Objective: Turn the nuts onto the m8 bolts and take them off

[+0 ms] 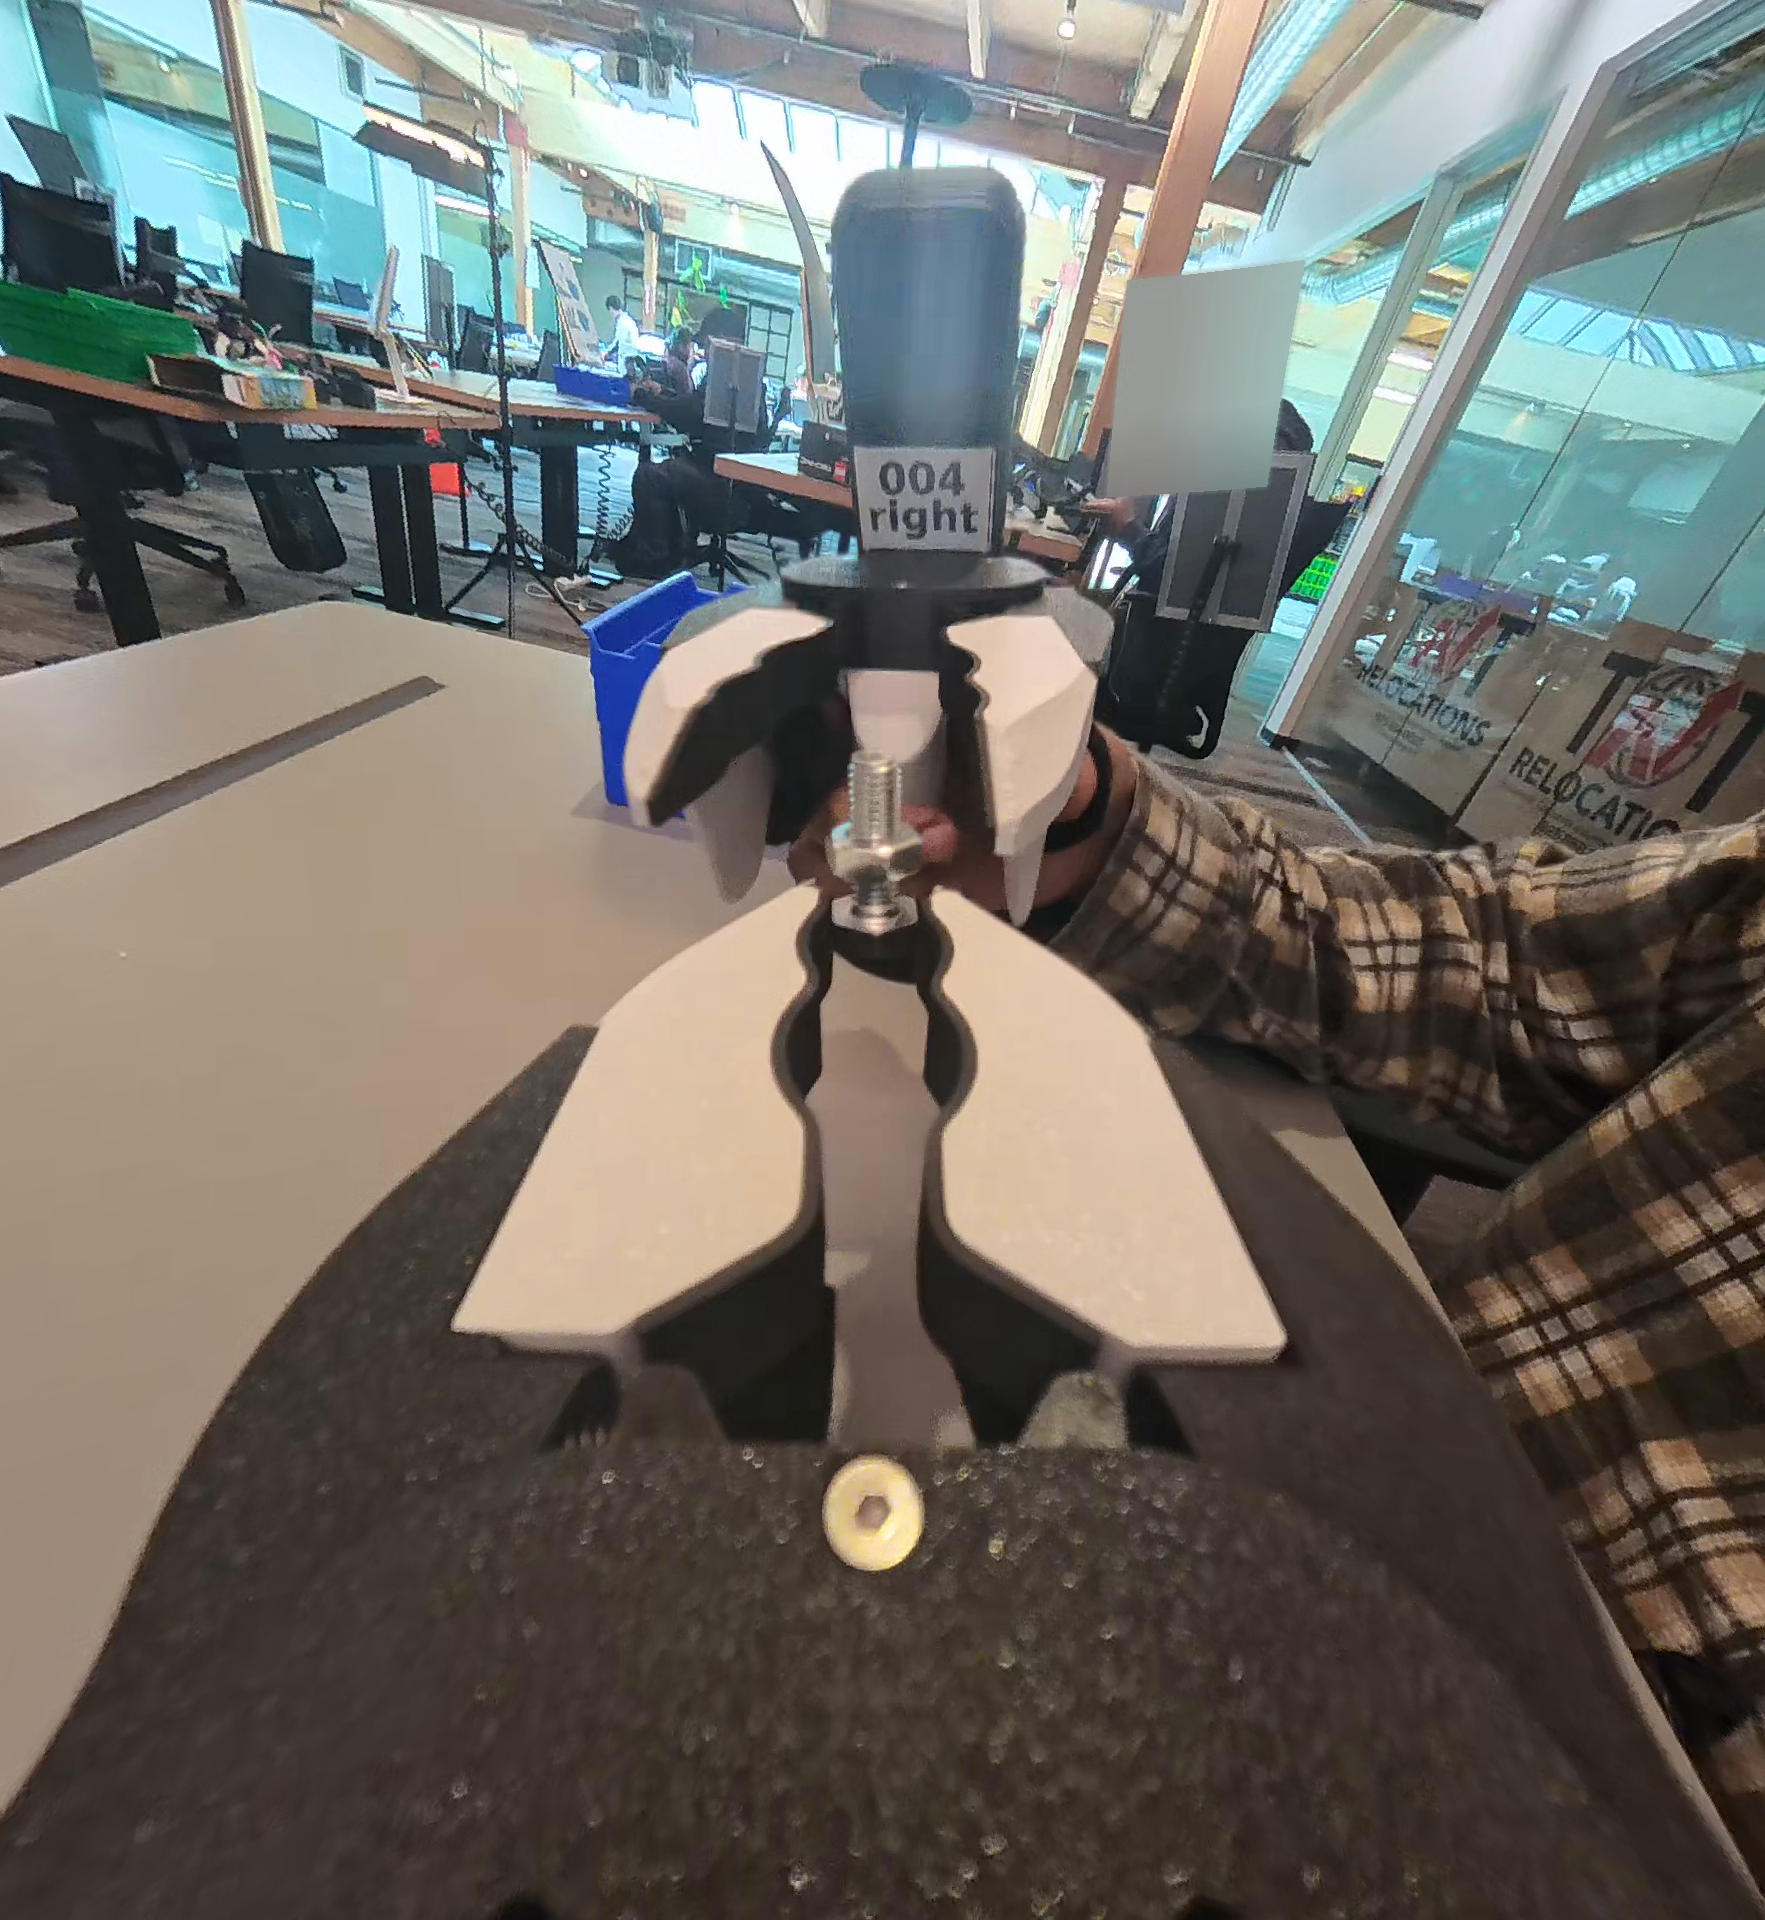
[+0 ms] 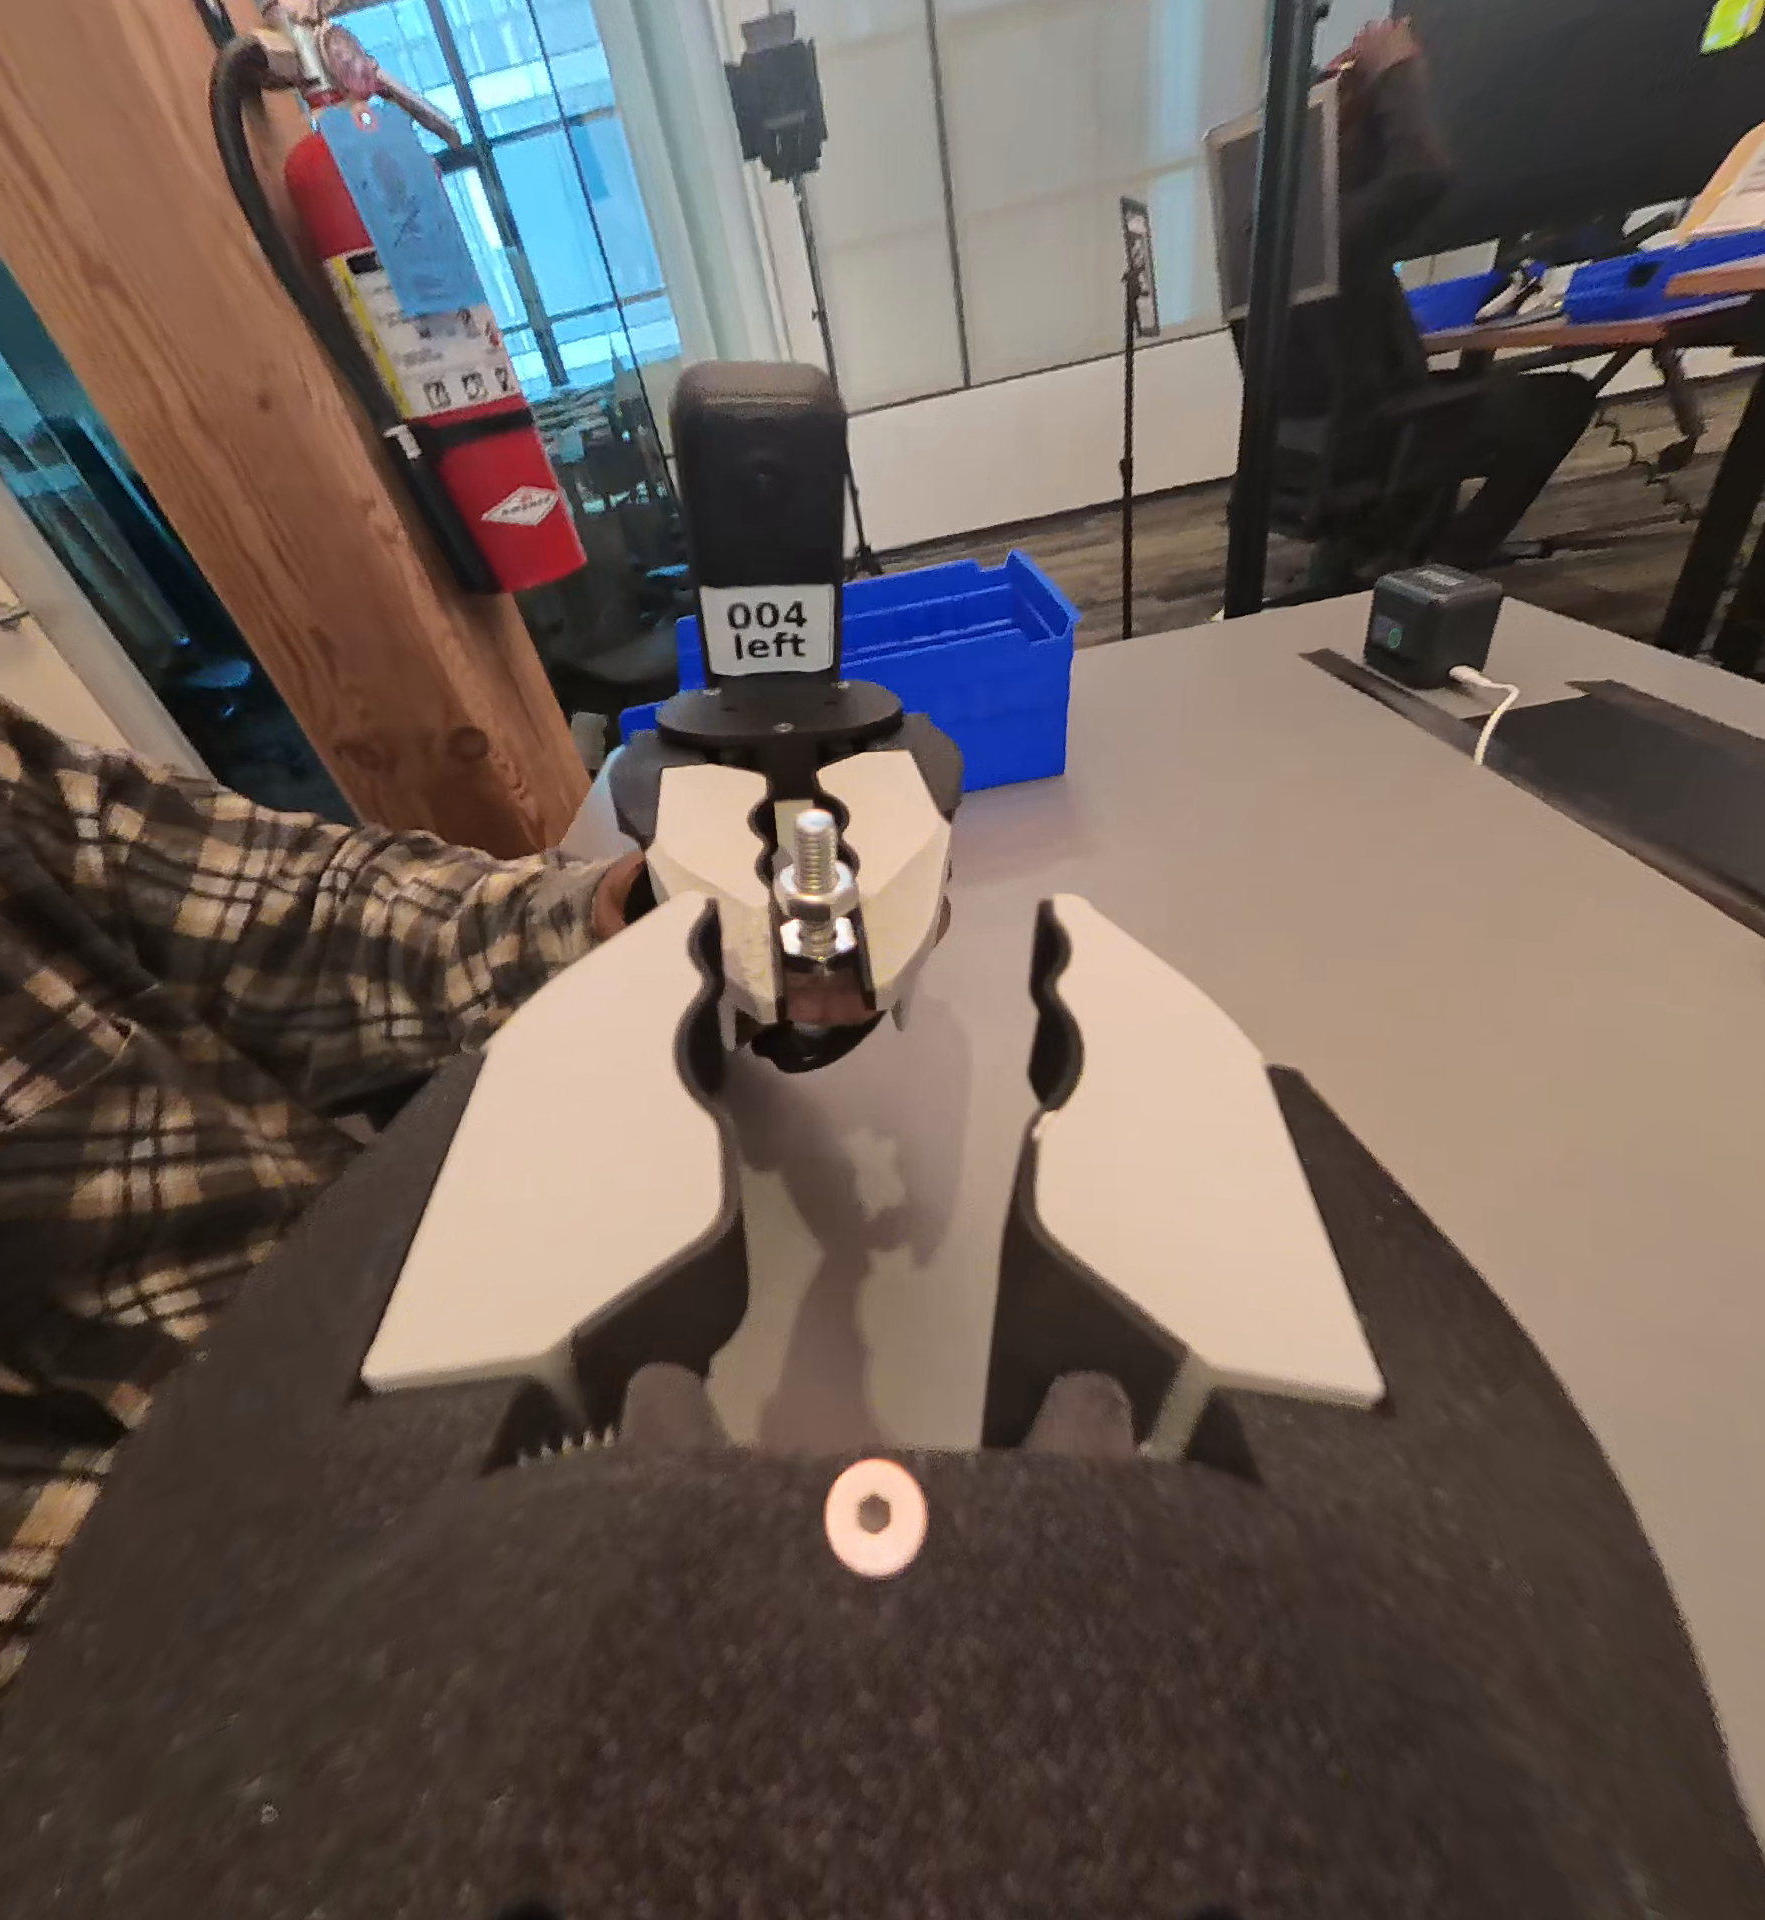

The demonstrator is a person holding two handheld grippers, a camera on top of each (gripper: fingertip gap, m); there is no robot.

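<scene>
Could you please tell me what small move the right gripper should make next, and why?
Probably ease the open right gripper forward and close on the nut: the left gripper already clamps the bolt at its head, and the nut sits partway down the thread, ungripped.

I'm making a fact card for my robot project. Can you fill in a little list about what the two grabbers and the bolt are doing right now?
left gripper: shut on the bolt's head end, holding it upright above the table
right gripper: open, fingers wide apart, holding nothing
bolt: silver, threaded end pointing up
nut: silver hexagon, partway down the bolt's thread
table: grey, under both grippers
blue bin: on the table behind the grippers
person: plaid sleeve reaching to the right gripper
</scene>
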